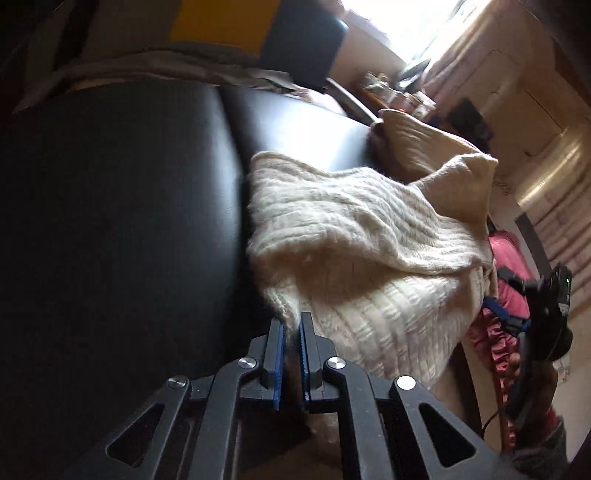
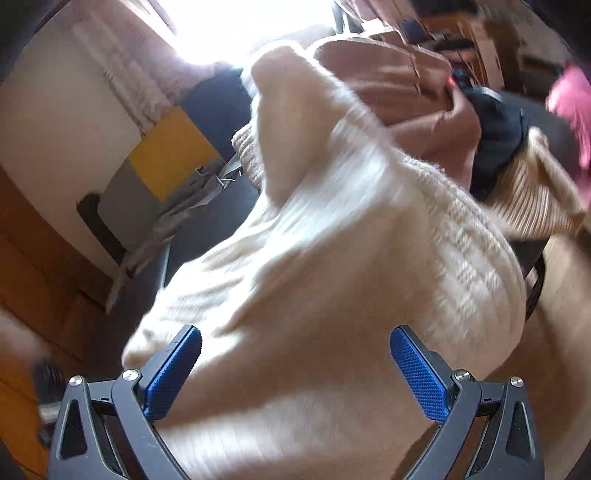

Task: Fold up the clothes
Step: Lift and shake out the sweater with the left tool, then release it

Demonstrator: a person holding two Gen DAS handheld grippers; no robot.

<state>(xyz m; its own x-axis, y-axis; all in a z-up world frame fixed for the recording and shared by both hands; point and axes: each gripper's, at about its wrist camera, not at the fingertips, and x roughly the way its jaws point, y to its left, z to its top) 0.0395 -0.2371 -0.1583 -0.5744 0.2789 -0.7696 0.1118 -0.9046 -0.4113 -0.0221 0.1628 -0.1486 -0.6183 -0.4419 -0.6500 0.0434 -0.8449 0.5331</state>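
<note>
Cream knit sweater [image 1: 362, 251] sprawled over the black leather sofa [image 1: 122, 206], left tongs [image 1: 291, 325] clenched on a bit of its near edge; right tongs [image 2: 295, 350] spread wide just above the knit, grabbing nothing, pink cloth [image 1: 511, 266] off to the right

Black leather sofa [image 1: 110, 221], bright window [image 1: 406, 26], pink curtains [image 2: 147, 62], cream wall [image 2: 48, 122].

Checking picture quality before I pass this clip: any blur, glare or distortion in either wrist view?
Left wrist view: window blown out, cream sweater slightly soft, sofa dark, fisheye bending at the edges. Right wrist view: strong motion blur across the sweater, window overexposed, only the right gripper sharp.
</note>
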